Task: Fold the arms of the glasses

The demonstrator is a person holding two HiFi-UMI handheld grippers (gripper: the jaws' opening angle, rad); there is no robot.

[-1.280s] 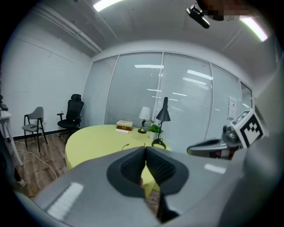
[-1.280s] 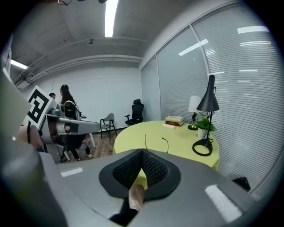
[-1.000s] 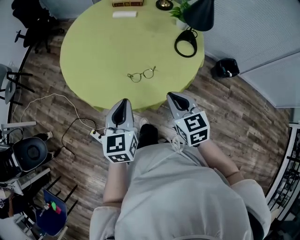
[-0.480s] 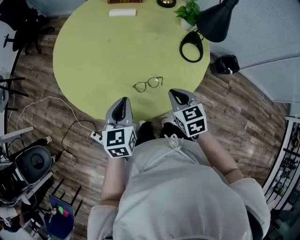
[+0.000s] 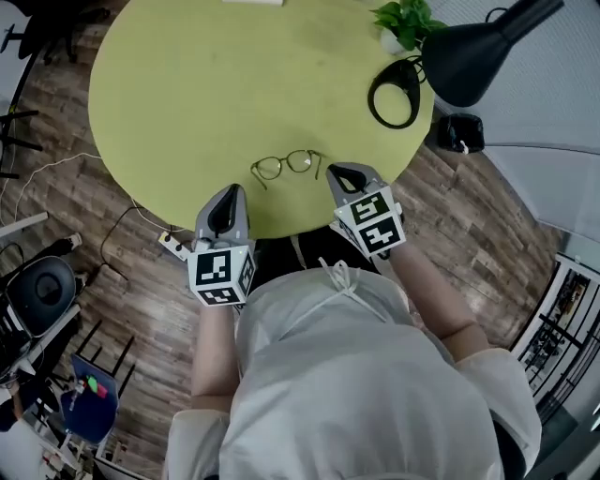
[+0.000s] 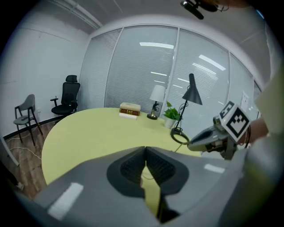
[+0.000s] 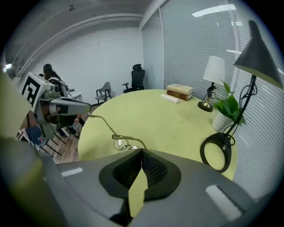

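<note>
A pair of thin wire-rimmed glasses [image 5: 286, 166] lies on the round yellow-green table [image 5: 187, 94] near its front edge, arms unfolded. My left gripper [image 5: 228, 195] hovers over the table edge, a little left of and nearer than the glasses, jaws shut and empty. At the glasses' right end my right gripper [image 5: 339, 173] is shut with nothing between its pads. In the right gripper view the glasses [image 7: 120, 141] lie just beyond the closed tips [image 7: 142, 150], one arm reaching toward the left gripper [image 7: 62, 107]. The left gripper view shows its shut tips [image 6: 145, 150] and the right gripper [image 6: 208, 138].
A black desk lamp [image 5: 487, 56] with a ring base [image 5: 398, 91] and a potted plant [image 5: 403, 23] stand at the table's right. Books [image 6: 129, 110] and a small table lamp [image 6: 156, 99] sit at the far side. A power strip [image 5: 173, 246] lies on the wooden floor.
Both grippers have moved forward and down from over the floor to the table's front edge, ending close to the glasses. The glasses have not moved on the table.
</note>
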